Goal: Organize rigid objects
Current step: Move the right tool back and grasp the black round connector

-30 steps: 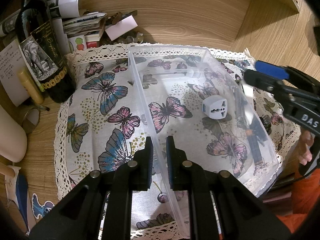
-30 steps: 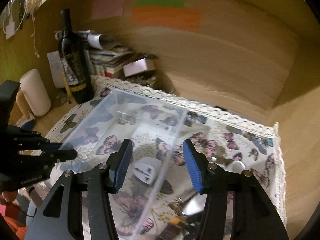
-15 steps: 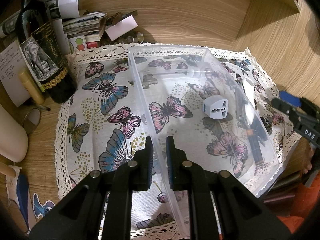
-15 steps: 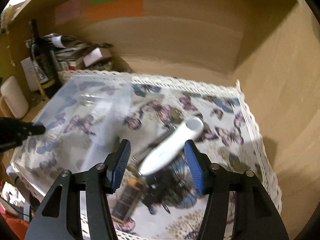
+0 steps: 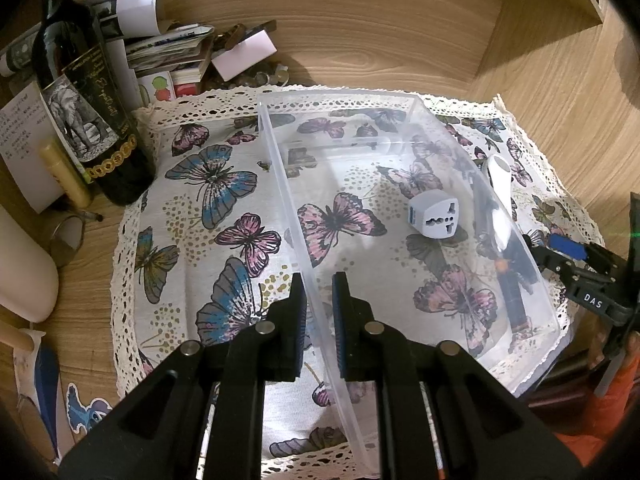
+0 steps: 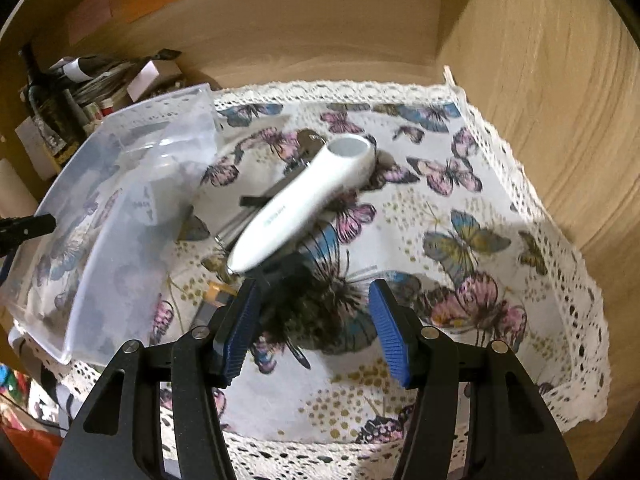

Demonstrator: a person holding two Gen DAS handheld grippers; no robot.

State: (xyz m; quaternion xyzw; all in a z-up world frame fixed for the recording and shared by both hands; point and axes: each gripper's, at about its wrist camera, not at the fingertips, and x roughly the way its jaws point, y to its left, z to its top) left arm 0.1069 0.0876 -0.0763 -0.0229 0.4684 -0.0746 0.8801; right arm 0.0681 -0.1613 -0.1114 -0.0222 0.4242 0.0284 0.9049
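Note:
My left gripper (image 5: 320, 304) is shut on the left wall of a clear plastic bin (image 5: 280, 168) that stands on a butterfly cloth (image 5: 224, 184). A white plug adapter (image 5: 434, 216) lies inside the bin. Just outside the bin's right wall lies a long white handheld device (image 6: 308, 200), tilted across a metal piece and dark items (image 6: 320, 300) that are too blurred to name. My right gripper (image 6: 314, 304) hovers open just short of the device's near end, nothing between its fingers. One of its blue fingertips (image 5: 568, 246) shows at the right edge of the left wrist view.
A dark wine bottle (image 5: 92, 120), a pile of papers and boxes (image 5: 168, 48) and a cream cylinder (image 5: 24, 272) crowd the left side. Wooden walls (image 6: 540, 120) close in behind and to the right. The bin (image 6: 120, 208) sits left of my right gripper.
My right gripper has swung away from the bin, rightward and down, and now hangs over the white device. My left gripper and the bin have stayed put.

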